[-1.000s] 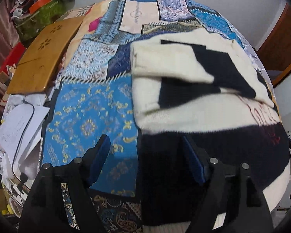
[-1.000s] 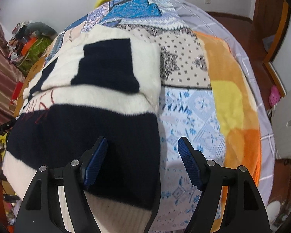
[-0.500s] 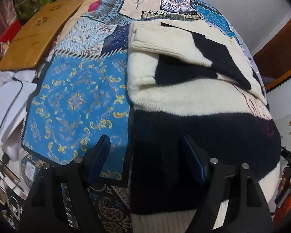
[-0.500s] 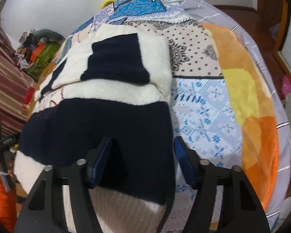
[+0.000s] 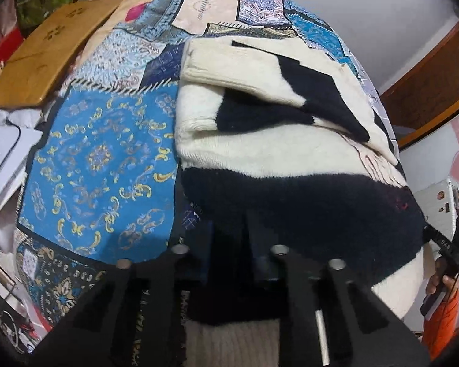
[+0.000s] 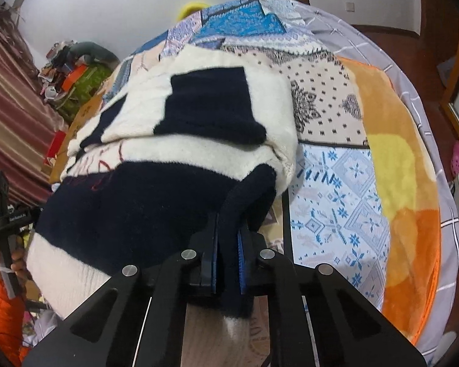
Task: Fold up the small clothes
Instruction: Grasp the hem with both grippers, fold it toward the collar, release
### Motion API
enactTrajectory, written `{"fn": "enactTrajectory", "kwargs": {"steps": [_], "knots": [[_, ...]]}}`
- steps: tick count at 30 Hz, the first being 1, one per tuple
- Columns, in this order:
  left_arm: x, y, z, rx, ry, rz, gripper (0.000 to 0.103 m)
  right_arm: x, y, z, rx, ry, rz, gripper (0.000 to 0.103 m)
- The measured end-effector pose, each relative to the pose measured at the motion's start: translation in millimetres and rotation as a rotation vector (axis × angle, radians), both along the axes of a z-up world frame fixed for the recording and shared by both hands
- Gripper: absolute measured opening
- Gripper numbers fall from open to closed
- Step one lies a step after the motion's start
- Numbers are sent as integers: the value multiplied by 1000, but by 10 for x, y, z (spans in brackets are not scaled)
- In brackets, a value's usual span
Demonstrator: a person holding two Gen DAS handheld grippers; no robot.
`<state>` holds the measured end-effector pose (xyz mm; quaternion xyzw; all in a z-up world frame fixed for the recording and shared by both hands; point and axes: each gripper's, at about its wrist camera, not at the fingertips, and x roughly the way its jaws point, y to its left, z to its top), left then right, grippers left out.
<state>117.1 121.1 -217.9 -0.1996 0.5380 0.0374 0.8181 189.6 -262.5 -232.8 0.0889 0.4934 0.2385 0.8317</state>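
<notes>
A cream and navy knitted sweater lies on the bed with its sleeves folded over the chest. In the left wrist view my left gripper is at the sweater's near left edge. Its jaws are closing, and the navy band is pinched between them. In the right wrist view my right gripper is shut on the near right corner of the sweater. There the navy cloth bunches up between the blue pads.
A patchwork quilt covers the bed, with an orange and yellow blanket to the right. A wooden board, papers and a cable lie off the left side. A hand in an orange sleeve holds the other gripper.
Both grippers went from open, straddling the sweater's near corners, to closed on the navy band. The cloth now lifts and bunches in the right jaws.
</notes>
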Motion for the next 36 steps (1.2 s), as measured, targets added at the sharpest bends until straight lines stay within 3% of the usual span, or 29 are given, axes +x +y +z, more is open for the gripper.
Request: {"fn": "enactTrajectory", "kwargs": {"steps": [11,16,23,31,36], "knots": [[272,82,527,109,-166,15,8,153,46,372,31,-134,-4,8],[517,114,638,160,-202,22,8,302,69,480,21,-185,-24,8],[784,232,428,168,-160,62,8,574,54,419,-16,-195,-77,8],[926,269,104,174,-88,63,9,778,112,162,-78,-139,-81,8],[930,257,54,196,-67,45,16,805,150,23,-99,-96,-72,9]]}}
